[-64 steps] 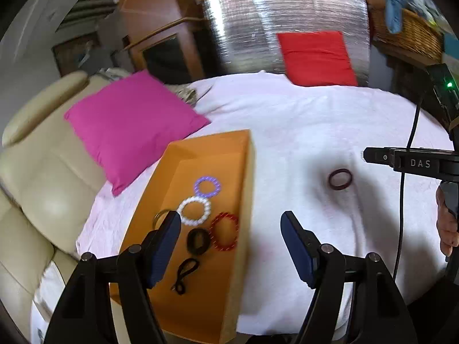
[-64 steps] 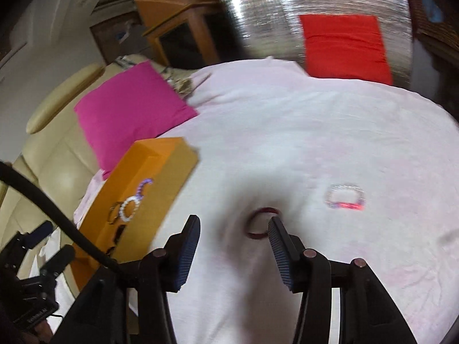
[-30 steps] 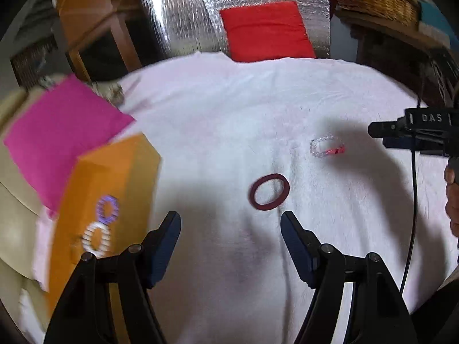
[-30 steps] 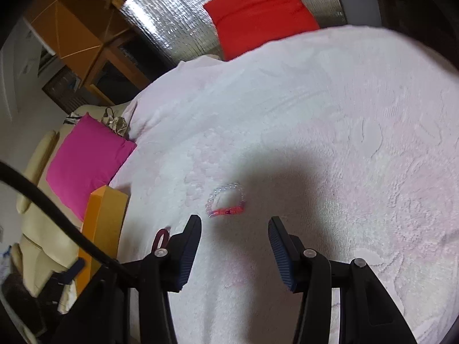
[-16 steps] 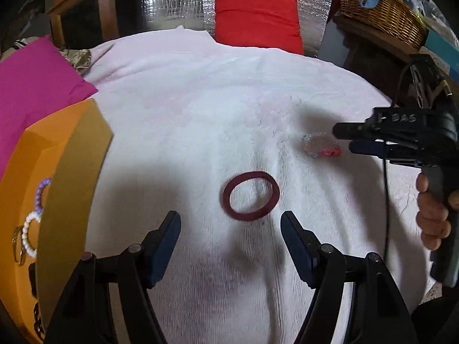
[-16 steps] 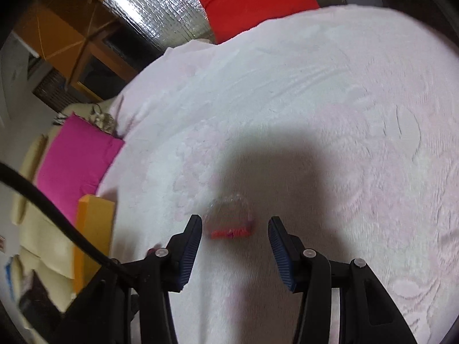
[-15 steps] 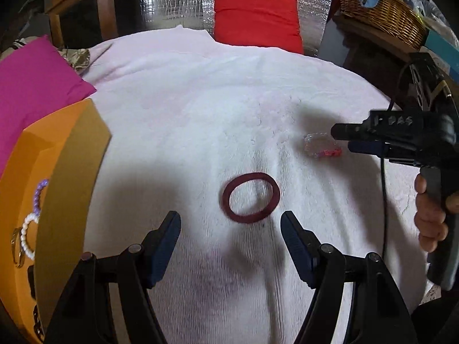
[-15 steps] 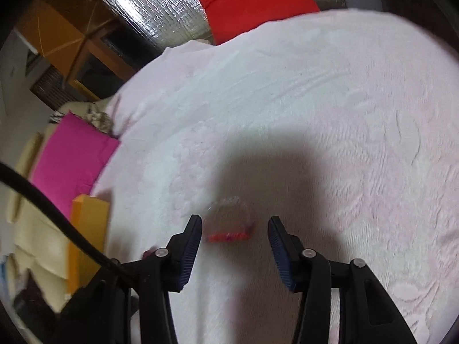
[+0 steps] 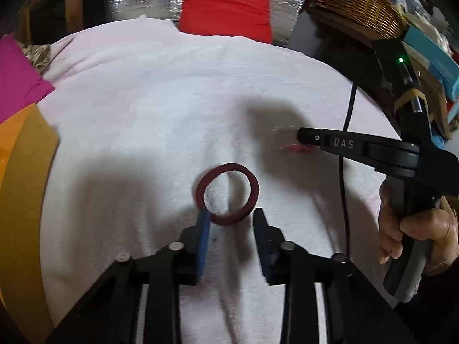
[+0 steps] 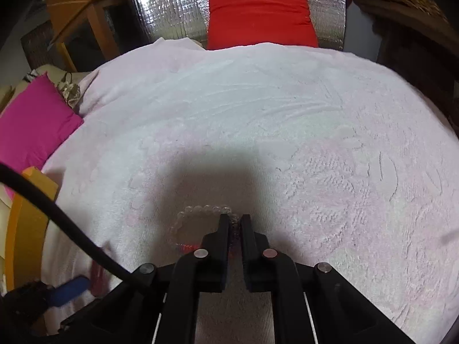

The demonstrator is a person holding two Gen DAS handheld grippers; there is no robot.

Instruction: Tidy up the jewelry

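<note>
Both hand-held grippers have dropped closer to the white cloth [image 10: 287,120] since a second ago, and both have narrowed. Left hand-held gripper [image 9: 231,218]: jaws closing around the near edge of the dark red ring [image 9: 228,194]; its left blue pad touches the ring's near-left rim, the right pad sits just beside the ring, apart from it. Ring lies flat on the cloth, squeezed a bit oval.

Right hand-held gripper [image 10: 235,220]: fingers pressed together, pinching the right side of the clear bead bracelet [image 10: 198,215]. Bracelet rests on the cloth inside the gripper's shadow, a red patch at its near side partly hidden under the fingers. From the left wrist view the right gripper's tip sits over the bracelet, blurred there, and a hand [image 9: 413,235] grips its handle at the right edge, cable trailing.

Orange tray [image 9: 20,189] at far left of the cloth, well apart from both pieces; its contents are out of view. Pink cushion [image 10: 31,126] beyond the tray, red cushion [image 10: 258,14] against silver foil sheet [image 10: 172,3] at the back. Wicker basket [image 9: 364,5] top right in the left wrist view.
</note>
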